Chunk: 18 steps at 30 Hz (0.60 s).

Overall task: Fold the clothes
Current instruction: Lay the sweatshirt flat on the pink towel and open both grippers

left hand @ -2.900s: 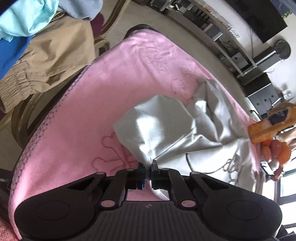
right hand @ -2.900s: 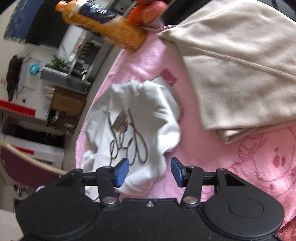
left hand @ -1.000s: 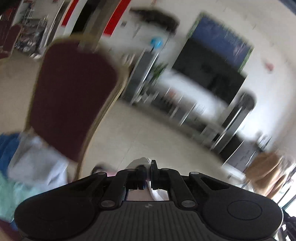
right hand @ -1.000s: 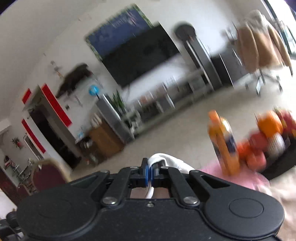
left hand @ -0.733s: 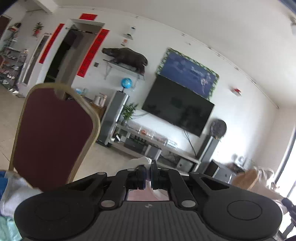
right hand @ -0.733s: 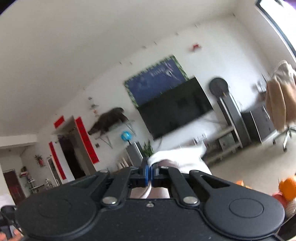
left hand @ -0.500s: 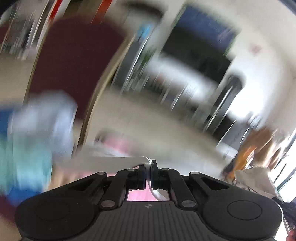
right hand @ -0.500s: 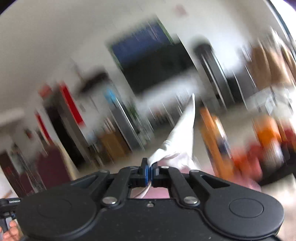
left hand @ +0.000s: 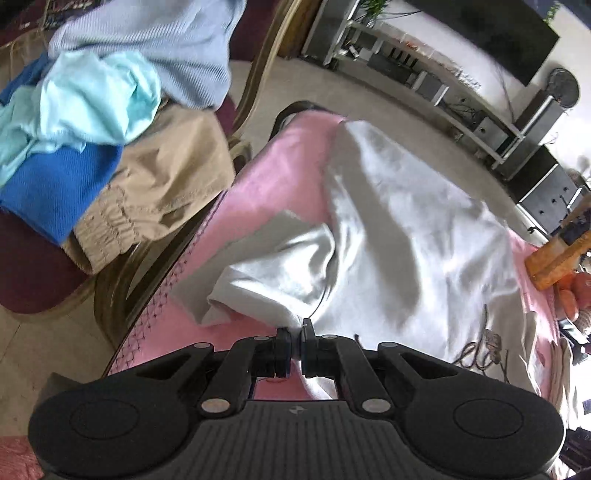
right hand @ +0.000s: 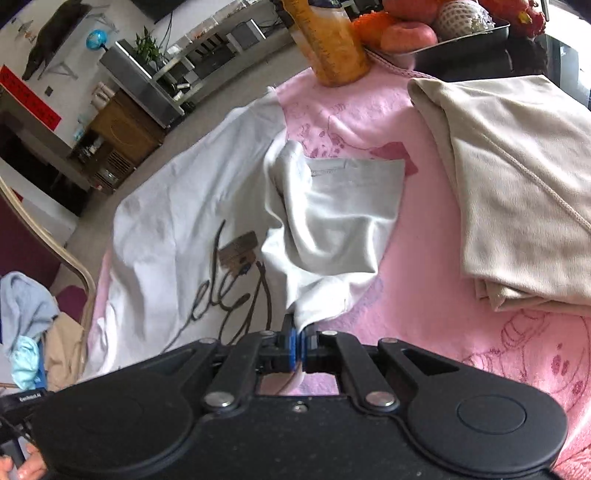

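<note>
A white T-shirt (left hand: 399, 236) with dark script lettering lies spread over the pink blanket (left hand: 266, 192) on the table. My left gripper (left hand: 295, 328) is shut on its near left edge, beside a folded-over sleeve. In the right wrist view the same white T-shirt (right hand: 166, 221) stretches away to the left, its right sleeve bunched up in front of the jaws. There my right gripper (right hand: 298, 334) is shut on the shirt's near right edge, low over the pink blanket (right hand: 424, 295).
A folded beige garment (right hand: 517, 192) lies on the blanket at the right. An orange bottle (right hand: 332, 40) and a tray of fruit (right hand: 443, 33) stand at the far edge. A chair (left hand: 255, 74) at the left carries a pile of clothes (left hand: 92, 110).
Both grippers have come down from high up, where they faced the room, to the table. The white T-shirt they hold has dropped with them and now lies spread on the blanket.
</note>
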Available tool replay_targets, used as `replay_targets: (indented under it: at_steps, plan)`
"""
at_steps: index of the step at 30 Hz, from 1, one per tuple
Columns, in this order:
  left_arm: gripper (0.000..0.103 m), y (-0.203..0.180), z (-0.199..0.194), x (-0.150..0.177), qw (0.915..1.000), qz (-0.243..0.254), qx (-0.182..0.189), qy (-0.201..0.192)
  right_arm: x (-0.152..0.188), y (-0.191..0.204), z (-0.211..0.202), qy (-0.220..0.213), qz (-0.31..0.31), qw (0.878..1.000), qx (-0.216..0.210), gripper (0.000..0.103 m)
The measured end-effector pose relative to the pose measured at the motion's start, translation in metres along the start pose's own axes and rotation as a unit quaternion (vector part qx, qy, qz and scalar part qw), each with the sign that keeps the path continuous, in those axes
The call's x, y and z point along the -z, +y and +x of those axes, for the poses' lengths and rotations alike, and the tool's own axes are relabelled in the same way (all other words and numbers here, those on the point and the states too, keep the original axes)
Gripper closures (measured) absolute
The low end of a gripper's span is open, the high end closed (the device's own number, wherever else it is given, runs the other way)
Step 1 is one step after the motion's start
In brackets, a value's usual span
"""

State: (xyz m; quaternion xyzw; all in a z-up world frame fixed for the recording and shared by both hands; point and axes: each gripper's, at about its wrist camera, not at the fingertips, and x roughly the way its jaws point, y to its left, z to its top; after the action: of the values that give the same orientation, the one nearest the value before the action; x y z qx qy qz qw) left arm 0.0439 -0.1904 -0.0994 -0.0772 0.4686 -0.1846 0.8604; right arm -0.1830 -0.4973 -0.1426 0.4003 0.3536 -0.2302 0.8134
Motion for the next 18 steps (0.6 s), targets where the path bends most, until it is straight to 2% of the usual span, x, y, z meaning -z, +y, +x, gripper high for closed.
replay_targets:
  at_steps: [4,7,12,16,18]
  plan:
    - [0.099,-0.002,-0.009,0.012,0.9998,0.001,0.014,-0.012,-0.004,0.006,-0.010,-0.001,-0.004,1.000,0.001,0.100]
    - [0.099,-0.001,-0.019,0.017,0.9999,-0.001,0.007,-0.011,-0.002,0.011,-0.018,0.004,-0.010,1.000,0.007,0.100]
    - [0.099,0.000,-0.007,0.033,0.9983,0.021,-0.051,0.017,0.013,0.015,-0.018,0.026,-0.034,0.999,0.028,0.100]
    - [0.093,-0.005,0.011,0.039,0.9916,0.056,-0.111,0.038,0.018,0.013,-0.004,0.037,-0.046,0.997,0.040,0.098]
    - [0.086,-0.004,0.005,0.038,0.9910,0.061,-0.113,0.037,0.018,0.011,-0.003,0.039,-0.047,0.997,0.042,0.093]
